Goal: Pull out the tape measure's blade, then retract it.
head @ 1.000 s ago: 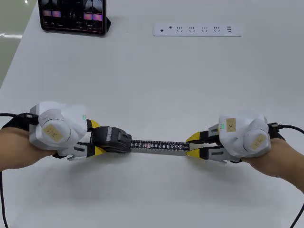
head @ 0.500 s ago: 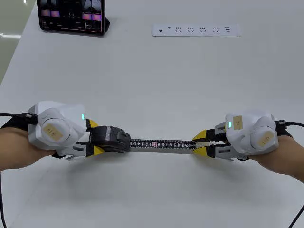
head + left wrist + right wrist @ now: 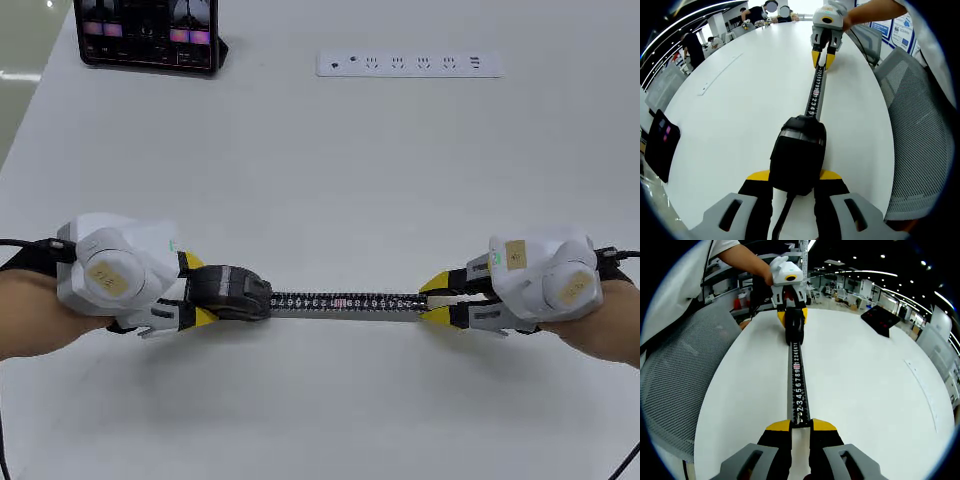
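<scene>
Tape measure (image 3: pixel 232 293) clamped in left tongs (image 3: pixel 202 290), its blade (image 3: pixel 345 301) end pinched by right tongs (image 3: pixel 430 300)

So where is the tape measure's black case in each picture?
Head view: case lower left, in the left tongs.
Left gripper view: bottom middle, big and close.
Right gripper view: top middle, small and far.
Shared landmark: the numbered blade running out of it.
</scene>
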`<control>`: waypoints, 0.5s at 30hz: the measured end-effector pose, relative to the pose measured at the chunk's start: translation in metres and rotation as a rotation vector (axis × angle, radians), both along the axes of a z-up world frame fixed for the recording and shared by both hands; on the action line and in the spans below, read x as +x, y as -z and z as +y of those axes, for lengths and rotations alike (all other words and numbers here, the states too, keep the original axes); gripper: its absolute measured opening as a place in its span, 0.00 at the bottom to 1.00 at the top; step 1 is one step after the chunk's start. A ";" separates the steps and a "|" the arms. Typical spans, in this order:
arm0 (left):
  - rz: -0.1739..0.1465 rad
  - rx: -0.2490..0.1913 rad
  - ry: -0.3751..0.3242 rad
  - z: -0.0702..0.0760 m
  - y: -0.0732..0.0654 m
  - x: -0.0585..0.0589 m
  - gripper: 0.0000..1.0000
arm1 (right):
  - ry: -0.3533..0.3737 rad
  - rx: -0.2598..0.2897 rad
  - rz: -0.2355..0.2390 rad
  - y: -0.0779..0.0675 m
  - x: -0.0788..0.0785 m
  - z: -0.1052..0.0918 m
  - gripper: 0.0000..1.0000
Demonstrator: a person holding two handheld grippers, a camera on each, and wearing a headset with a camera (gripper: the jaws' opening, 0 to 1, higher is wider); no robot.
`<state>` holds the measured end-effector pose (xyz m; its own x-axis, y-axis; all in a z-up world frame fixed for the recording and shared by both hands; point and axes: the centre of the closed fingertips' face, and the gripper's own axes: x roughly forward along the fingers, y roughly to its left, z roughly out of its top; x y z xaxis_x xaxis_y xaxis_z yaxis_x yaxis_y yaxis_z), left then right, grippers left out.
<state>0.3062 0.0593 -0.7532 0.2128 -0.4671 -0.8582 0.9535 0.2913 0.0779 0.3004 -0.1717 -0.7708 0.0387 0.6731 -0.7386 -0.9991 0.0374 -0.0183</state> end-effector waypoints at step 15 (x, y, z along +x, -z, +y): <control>-0.003 0.006 -0.003 0.000 0.000 0.000 0.26 | 0.008 -0.033 -0.001 -0.002 0.001 -0.021 0.08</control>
